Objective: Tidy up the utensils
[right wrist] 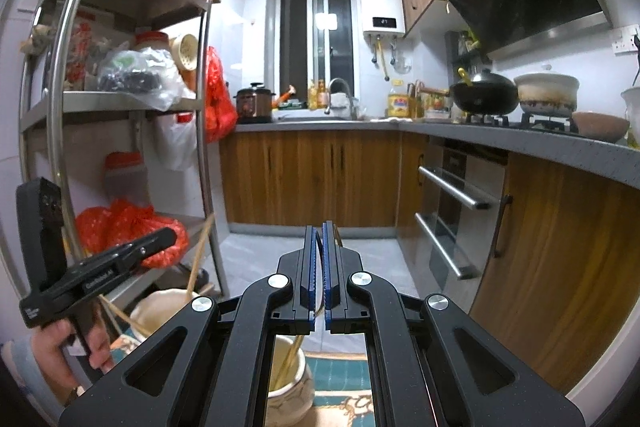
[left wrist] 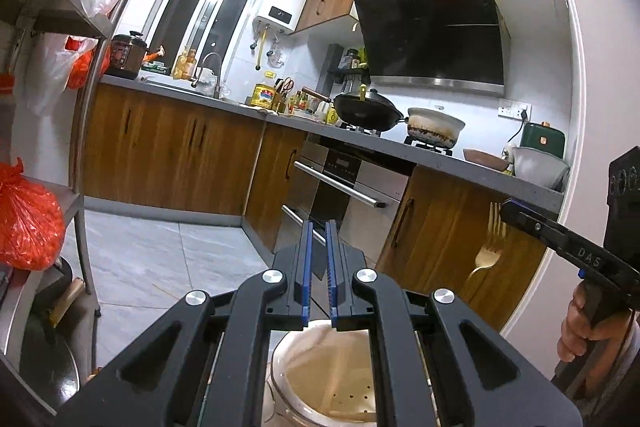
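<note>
- While the right gripper (right wrist: 319, 247) hangs low over the pots, its jaws are clenched on a fork (left wrist: 486, 259). The left wrist view shows the fork upright, tines at top, with the handle curving down and away. Held that way, I judge, the handle can drop first into a pot.
- The fork is slim metal with a gold sheen and looks smooth. In the right wrist view only a thin gold sliver of it shows between the blue ribbed pads, so the grip is narrow and it could swivel.
- The left gripper (left wrist: 318, 247) has its jaws closed to a slit. A pale stick (right wrist: 200, 251) slants close past the tip in the right wrist view, but I cannot tell whether the jaws pinch it.
- That stick and a few others (chopsticks, by their look) rise from a cream cup (right wrist: 168, 307) just below the left gripper. They are thin, straight and wooden, and they lean on the cup's rim.
- Under the left jaws sits a drainer (left wrist: 324, 379). It is round with a clear rim and a beige floor pierced with small holes, made to let wet utensils drip.
- Under the right jaws stands a jar (right wrist: 296, 395). It is cream, glazed and rounded, and more sticks stand in it.
- The jar rests on a teal patterned mat (right wrist: 340, 367), and what carries the mat is hidden.
- Sorting looks partway done, since the fork is not yet in a pot.
</note>
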### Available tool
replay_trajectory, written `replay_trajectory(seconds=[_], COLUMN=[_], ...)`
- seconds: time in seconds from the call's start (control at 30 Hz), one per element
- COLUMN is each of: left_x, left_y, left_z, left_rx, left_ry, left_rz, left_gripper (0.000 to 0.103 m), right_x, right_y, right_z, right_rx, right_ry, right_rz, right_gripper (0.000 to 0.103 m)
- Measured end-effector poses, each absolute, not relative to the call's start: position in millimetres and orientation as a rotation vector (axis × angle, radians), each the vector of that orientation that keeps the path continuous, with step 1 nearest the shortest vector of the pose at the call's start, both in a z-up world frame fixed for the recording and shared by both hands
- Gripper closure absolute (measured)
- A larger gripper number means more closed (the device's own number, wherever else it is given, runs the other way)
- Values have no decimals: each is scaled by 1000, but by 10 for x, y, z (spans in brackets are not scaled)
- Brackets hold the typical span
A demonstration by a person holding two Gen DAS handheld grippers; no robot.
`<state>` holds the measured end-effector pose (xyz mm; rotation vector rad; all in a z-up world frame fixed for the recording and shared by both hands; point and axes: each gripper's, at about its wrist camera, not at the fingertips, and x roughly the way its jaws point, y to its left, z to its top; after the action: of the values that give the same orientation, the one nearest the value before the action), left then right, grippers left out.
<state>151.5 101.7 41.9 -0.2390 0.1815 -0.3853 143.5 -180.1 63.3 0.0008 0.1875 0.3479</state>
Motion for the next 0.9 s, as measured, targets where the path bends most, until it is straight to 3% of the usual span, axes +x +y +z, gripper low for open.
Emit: replay_trajectory(seconds=[0.67, 0.9], left_x=[1461, 1417], left_y=[953, 943], left_z=[483, 527], left_rx=[-167, -153], left_ry=[226, 224], left_rz=[-343, -336], left_gripper=[96, 96], right_x=[1690, 1744], right_y=[-1794, -1862], right_z=[434, 376], right_rx=[23, 53], right_ry=[260, 295], right_rz=[318, 321], right_gripper=[99, 78])
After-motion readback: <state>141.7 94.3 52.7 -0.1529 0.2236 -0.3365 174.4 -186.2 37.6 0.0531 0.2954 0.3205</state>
